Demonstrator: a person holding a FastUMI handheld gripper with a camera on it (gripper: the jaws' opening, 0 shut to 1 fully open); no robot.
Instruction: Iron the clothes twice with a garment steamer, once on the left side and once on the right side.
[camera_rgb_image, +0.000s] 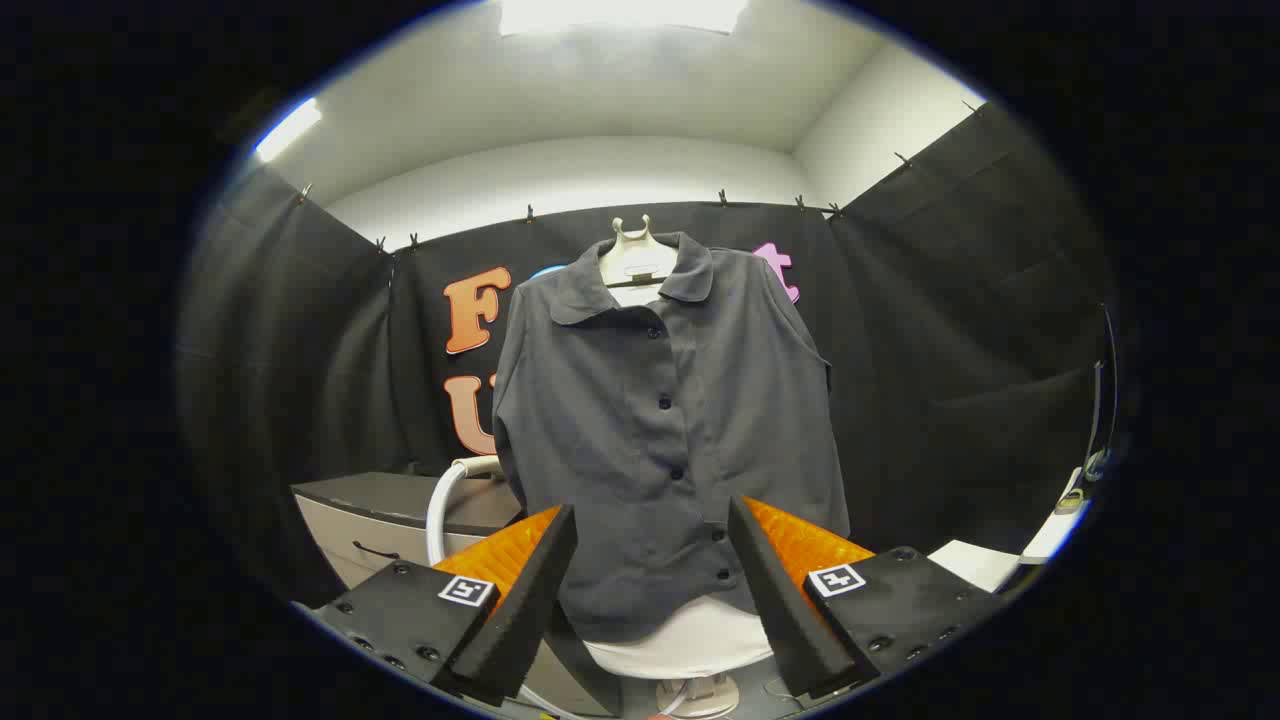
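Gripper (651, 560) fingers spread apart, holding nothing. Grey shirt (660, 420) hangs buttoned on a hanger (635, 250) straight ahead, beyond the fingers. White hose (445, 500) curves up left of the shirt; white rounded base (690, 640) below, probably the steamer.

matt grey cloth shirt (660, 420) on a smooth plastic hanger (633, 255); glossy white hose (443, 505).

A dark grey buttoned shirt (660, 420) hangs upright on a pale hanger (633, 248), front facing out, collar spread. A white steamer hose (445, 500) curves just beside its lower left hem.
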